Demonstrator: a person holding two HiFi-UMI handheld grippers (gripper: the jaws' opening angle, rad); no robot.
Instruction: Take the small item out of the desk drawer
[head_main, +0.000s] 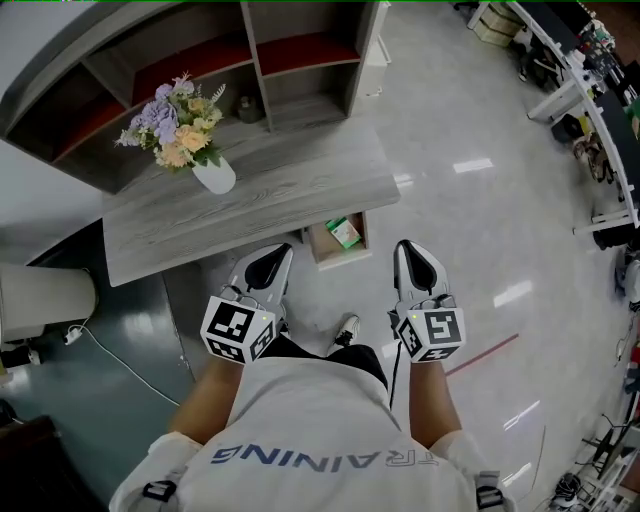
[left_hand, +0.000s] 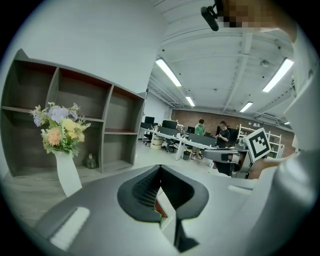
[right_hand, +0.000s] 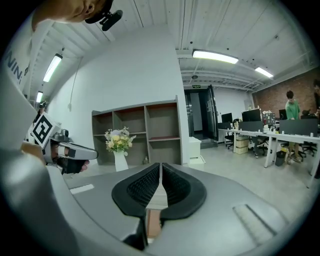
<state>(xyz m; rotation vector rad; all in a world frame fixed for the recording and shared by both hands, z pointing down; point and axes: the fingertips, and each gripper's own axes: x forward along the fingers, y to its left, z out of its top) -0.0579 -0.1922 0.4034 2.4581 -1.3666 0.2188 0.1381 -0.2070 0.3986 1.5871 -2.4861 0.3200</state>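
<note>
The desk drawer (head_main: 322, 247) stands pulled open under the grey desk's (head_main: 250, 205) front edge. Inside it lies a small green item (head_main: 345, 232). My left gripper (head_main: 272, 260) hovers just left of the drawer, above the floor, its jaws shut with nothing between them. My right gripper (head_main: 410, 252) hangs just right of the drawer, also shut and empty. In the left gripper view the black pads (left_hand: 145, 190) meet at the tips of the left gripper (left_hand: 159, 169). The right gripper view shows the right gripper (right_hand: 160, 167) with its pads (right_hand: 142, 187) pressed together too.
A white vase of flowers (head_main: 214, 176) stands on the desk's left part. An open shelf unit (head_main: 300, 60) sits behind the desk. A white box (head_main: 45, 300) and a cable lie at the left. Office tables (head_main: 590, 90) line the far right.
</note>
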